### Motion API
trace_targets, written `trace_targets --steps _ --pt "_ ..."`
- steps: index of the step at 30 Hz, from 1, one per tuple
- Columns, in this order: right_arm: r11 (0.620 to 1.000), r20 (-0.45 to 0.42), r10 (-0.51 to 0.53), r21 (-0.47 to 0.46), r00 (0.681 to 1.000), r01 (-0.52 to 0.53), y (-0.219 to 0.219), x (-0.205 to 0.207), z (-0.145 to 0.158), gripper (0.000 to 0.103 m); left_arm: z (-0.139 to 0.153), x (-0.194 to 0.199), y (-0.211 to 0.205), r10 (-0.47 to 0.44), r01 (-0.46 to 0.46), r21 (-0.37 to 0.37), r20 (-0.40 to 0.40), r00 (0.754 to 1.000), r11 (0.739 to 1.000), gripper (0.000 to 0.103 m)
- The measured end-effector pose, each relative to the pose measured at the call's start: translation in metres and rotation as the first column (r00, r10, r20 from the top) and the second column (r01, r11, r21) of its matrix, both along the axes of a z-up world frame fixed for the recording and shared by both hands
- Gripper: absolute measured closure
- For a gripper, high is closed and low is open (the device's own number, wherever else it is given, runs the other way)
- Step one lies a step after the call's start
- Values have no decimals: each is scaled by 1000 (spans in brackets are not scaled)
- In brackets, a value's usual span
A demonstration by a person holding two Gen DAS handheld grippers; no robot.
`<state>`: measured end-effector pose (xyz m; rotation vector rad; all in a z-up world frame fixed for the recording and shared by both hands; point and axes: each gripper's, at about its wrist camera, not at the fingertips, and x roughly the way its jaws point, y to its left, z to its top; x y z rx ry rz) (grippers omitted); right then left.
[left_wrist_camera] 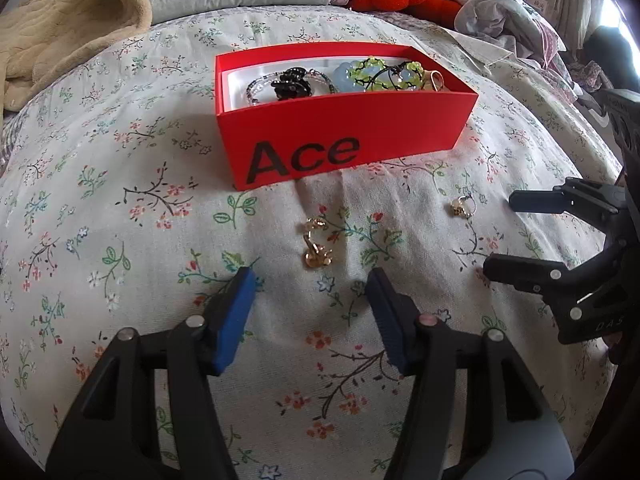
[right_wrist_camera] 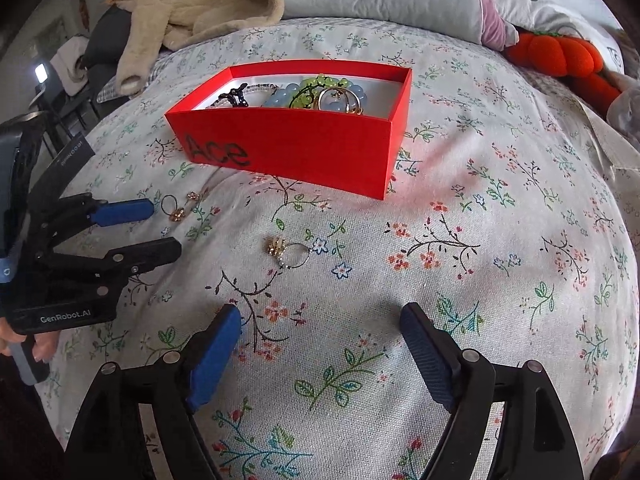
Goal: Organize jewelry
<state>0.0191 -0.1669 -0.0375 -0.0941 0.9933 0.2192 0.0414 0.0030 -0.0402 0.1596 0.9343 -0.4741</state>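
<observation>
Bed [left_wrist_camera: 120,200], floral cover: carries all items.

Red box [left_wrist_camera: 344,140], marked "Ace", open top: holds a black-bead bracelet [left_wrist_camera: 288,84], green and pale blue beads [left_wrist_camera: 376,74] and gold rings [right_wrist_camera: 340,100].

Gold earring pair [left_wrist_camera: 316,240]: loose on the cover in front of the box, just ahead of the left hand-held gripper [left_wrist_camera: 312,280], in line with its gap, clear of both pads.

Ring with gold ornament [right_wrist_camera: 286,254]: loose on the cover, ahead and left of the right hand-held gripper [right_wrist_camera: 320,320], apart from it.

Left hand-held gripper: jaws partly open, empty.

Right hand-held gripper: jaws wide, empty.
</observation>
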Motion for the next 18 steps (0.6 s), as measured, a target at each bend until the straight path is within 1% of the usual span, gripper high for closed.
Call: trace_targets --steps 2,4,6,10,12,14,18 --pt "1000 0 2 0 1000 -2 0 0 0 19 0 2 -2 -7 7 -4 -3 1000 1000 56" --pt "1000 0 3 1 1000 -3 0 1 0 19 0 3 -4 -10 10 -2 -2 1000 1000 60" --pt "1000 0 3 0 1000 -3 0 1 0 19 0 4 -6 -10 10 -1 -3 1000 1000 66" --pt "1000 0 -1 -1 1000 1 0 1 0 19 0 5 -8 -9 9 6 -5 1000 1000 76" --pt "1000 0 -1 -1 1000 1 0 1 0 19 0 4 -9 -6 6 12 -4 1000 1000 86" --pt "1000 -1 -4 -1 1000 4 0 2 0 19 1 5 -8 4 -4 11 -4 1000 1000 89" --pt "1000 0 -11 -2 1000 11 1 4 0 19 3 5 -5 25 -25 2 -6 1000 1000 89"
